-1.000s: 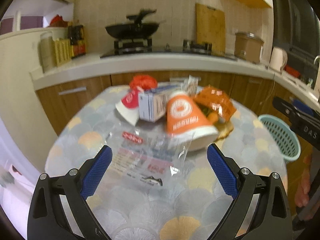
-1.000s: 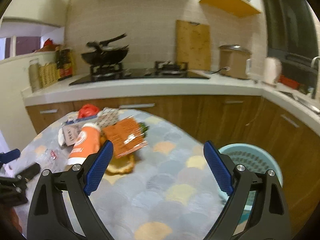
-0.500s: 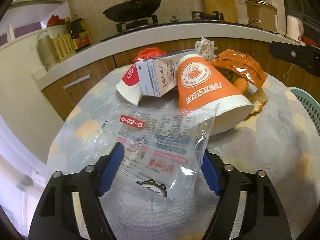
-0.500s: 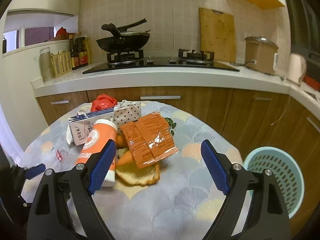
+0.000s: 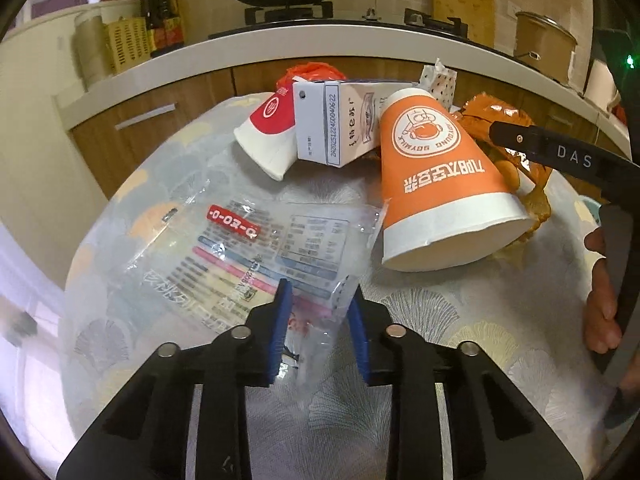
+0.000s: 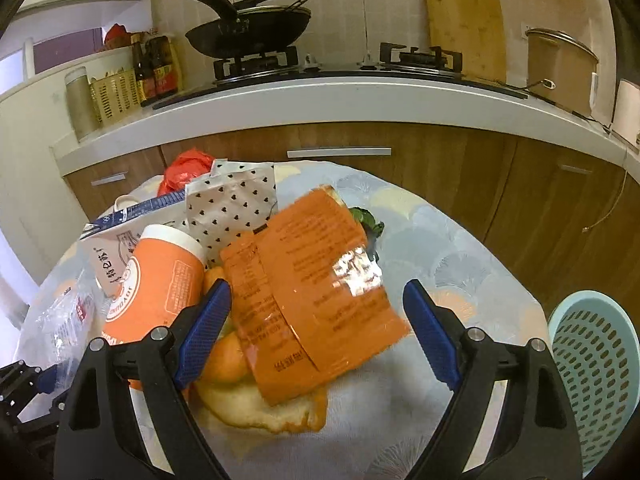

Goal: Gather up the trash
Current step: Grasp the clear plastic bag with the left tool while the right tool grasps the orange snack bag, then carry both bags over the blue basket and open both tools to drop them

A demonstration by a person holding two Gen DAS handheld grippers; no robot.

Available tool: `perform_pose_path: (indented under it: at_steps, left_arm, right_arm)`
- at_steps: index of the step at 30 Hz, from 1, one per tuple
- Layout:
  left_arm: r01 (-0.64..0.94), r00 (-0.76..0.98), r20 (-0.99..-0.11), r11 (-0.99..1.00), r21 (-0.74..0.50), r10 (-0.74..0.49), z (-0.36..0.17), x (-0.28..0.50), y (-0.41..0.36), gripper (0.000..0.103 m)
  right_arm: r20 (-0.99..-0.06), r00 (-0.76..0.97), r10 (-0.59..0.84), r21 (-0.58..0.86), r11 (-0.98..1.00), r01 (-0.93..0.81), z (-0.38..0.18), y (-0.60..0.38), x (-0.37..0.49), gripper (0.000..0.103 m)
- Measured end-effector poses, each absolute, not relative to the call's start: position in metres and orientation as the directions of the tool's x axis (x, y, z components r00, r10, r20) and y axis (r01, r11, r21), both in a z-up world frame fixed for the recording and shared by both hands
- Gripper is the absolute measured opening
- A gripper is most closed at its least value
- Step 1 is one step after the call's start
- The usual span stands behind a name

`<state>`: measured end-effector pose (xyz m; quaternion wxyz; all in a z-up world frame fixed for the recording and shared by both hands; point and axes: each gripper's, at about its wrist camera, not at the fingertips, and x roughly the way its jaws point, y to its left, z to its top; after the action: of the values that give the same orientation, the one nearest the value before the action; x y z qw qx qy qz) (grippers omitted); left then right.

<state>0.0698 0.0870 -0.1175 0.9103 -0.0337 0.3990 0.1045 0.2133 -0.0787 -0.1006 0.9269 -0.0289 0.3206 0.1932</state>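
Left wrist view: left gripper (image 5: 318,320) at bottom middle, blue pads just closing on the near edge of the clear plastic bag (image 5: 256,256). Bag flat on the table (image 5: 460,320), stretching up and left. Pads look to be pinching it.

Right wrist view: right gripper (image 6: 316,330) wide apart, holding nothing. Orange wrapper (image 6: 312,292) lying between the pads, long side pointing up the frame. Green basket (image 6: 596,372) at lower right.

both grippers: black plastic frames, blue ribbed pads, silver round pivot screws. left gripper (image 5: 318,322); right gripper (image 6: 316,330) arm marked "das".
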Motion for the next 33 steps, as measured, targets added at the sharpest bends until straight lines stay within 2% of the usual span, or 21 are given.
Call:
perform_pose_path:
  at_steps: [1,2,3,4,6,10,16,21,24,33]
  left_arm:
    - [-0.218,0.661,-0.733,0.976,0.020,0.163,-0.118,0.070,0.087,0.022]
    - [-0.219,0.663,-0.731,0.976,0.017,0.161,-0.117,0.070,0.087,0.017]
    - [-0.223,0.671,-0.725,0.975,0.007,0.159,-0.117,0.068,0.087,0.015]
    - [-0.226,0.676,-0.720,0.974,-0.003,0.155,-0.116,0.068,0.088,0.014]
    - [-0.231,0.680,-0.717,0.973,-0.015,0.151,-0.116,0.067,0.089,0.011]
    - [-0.241,0.708,-0.687,0.970,-0.019,0.163,-0.110,0.061,0.088,0.007]
    - [-0.238,0.777,-0.604,0.971,-0.017,0.180,-0.085,0.048,0.076,0.005]
    - [-0.194,0.857,-0.490,0.981,-0.016,0.161,-0.047,0.035,0.052,0.002]
    - [-0.127,0.897,-0.427,0.992,0.001,0.115,-0.029,0.032,0.021,0.001]
    - [0.080,0.940,-0.339,0.993,0.089,-0.045,-0.010,0.046,-0.081,0.000]
  right_arm:
    - [-0.614,0.713,0.339,0.071,0.923,-0.378,-0.102,-0.078,0.214,0.082]
    - [-0.628,0.696,0.349,0.080,0.918,-0.388,-0.105,-0.077,0.216,0.072]
    - [-0.634,0.687,0.355,0.084,0.915,-0.395,-0.105,-0.076,0.217,0.055]
    - [-0.637,0.682,0.360,0.085,0.912,-0.402,-0.106,-0.075,0.217,0.049]
    - [-0.638,0.681,0.360,0.083,0.911,-0.404,-0.106,-0.074,0.216,0.045]
    - [-0.614,0.698,0.369,0.104,0.914,-0.392,-0.102,-0.082,0.211,0.044]
    - [-0.548,0.737,0.397,0.164,0.914,-0.371,-0.075,-0.110,0.192,0.043]
    - [-0.502,0.774,0.385,0.181,0.922,-0.342,-0.052,-0.141,0.173,0.043]
    - [-0.485,0.797,0.360,0.191,0.933,-0.305,-0.044,-0.167,0.165,0.043]
    - [-0.471,0.859,0.200,0.198,0.973,-0.119,-0.038,-0.269,0.146,0.043]
